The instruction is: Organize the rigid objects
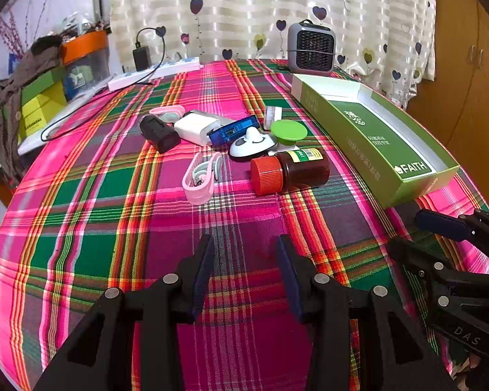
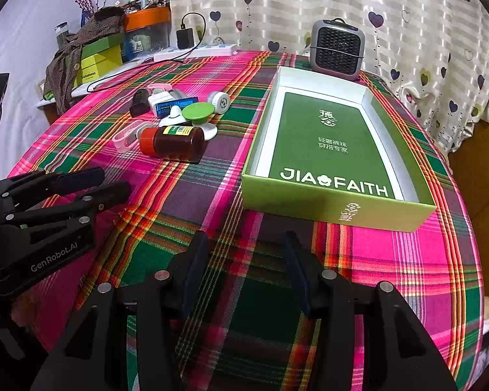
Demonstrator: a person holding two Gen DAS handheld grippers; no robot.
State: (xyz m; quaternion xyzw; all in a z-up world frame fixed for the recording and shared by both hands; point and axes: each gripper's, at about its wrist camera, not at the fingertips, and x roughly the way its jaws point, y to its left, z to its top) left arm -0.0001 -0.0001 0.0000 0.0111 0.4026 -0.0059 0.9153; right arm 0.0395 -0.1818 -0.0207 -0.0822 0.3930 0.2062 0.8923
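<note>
**Operator:** While both tools wait over the near edge of the table (image 1: 81, 215), what lies in the pile, left to right?

**Technician:** Mid-table, well apart from both grippers: a black block (image 1: 159, 133), a white charger (image 1: 195, 128), a pink clip (image 1: 200, 179) in front of them, a blue stick (image 1: 233, 130), a white dome-shaped piece (image 1: 252, 145), a green-capped part (image 1: 288, 132), then a brown bottle (image 1: 290, 171) lying on its side, red cap toward the left. The open green box (image 2: 335, 208) sits to the right of the pile and holds nothing.

**Operator:** Gripper state?

**Technician:** The left gripper (image 1: 244, 277) has its jaws spread, nothing between them. The right gripper (image 2: 244, 273) likewise stands released and unloaded.

**Operator:** How should the bottle be expected to handle?

**Technician:** Judged rigid, smooth-walled and possibly glass, so breakable if dropped. Lying down, it is likely to roll when nudged. Recommended hold: across the barrel near mid-length, pads square to the curve. The ribbed cap offers more friction but may turn.

**Operator:** And the pink clip?

**Technician:** Likely light, thin plastic with some spring. Pinch across its closed end; squeezing the open arms may flex them.
</note>
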